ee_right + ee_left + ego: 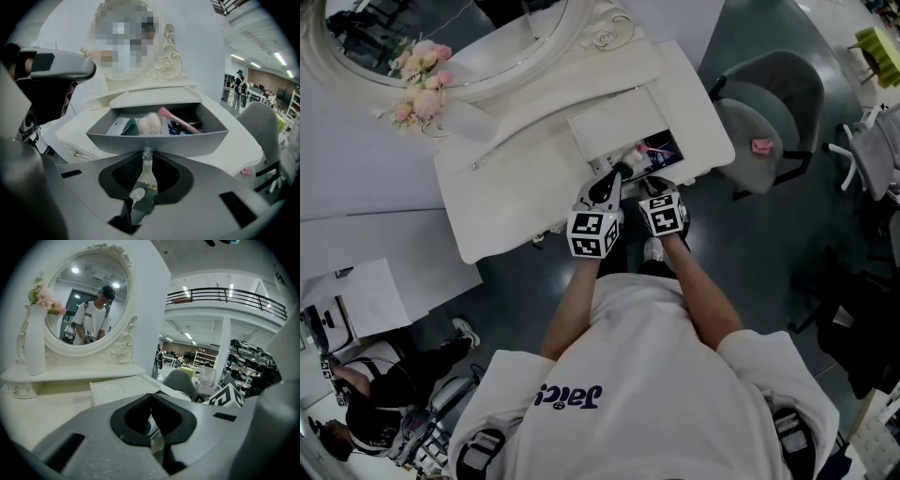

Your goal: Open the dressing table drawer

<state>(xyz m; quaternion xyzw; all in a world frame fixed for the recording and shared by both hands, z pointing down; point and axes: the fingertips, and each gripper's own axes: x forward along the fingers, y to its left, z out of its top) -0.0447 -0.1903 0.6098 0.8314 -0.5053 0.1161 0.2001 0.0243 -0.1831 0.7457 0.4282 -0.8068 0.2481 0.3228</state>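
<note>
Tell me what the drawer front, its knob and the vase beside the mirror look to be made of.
Drawer front: probably painted wood or board, with a smooth, even pale finish and no grain showing.
Knob: looks like faceted clear glass or acrylic, since it glitters.
Vase: likely glazed ceramic, white with a soft sheen, though plastic can't be ruled out.

My right gripper (147,159) is matt grey plastic, and its pads (123,174) are black with a fine, rubber-like texture. At the front edge of the dressing table (516,187), the drawer (157,140) has smooth matt grey walls and a glittering faceted knob (147,152). The table top is smooth cream with a soft satin sheen. At its back left corner, a glossy cream vase (34,341) holds cloth-looking pink flowers (420,80). The mirror (89,301) is glossy glass in a carved cream frame.
</note>
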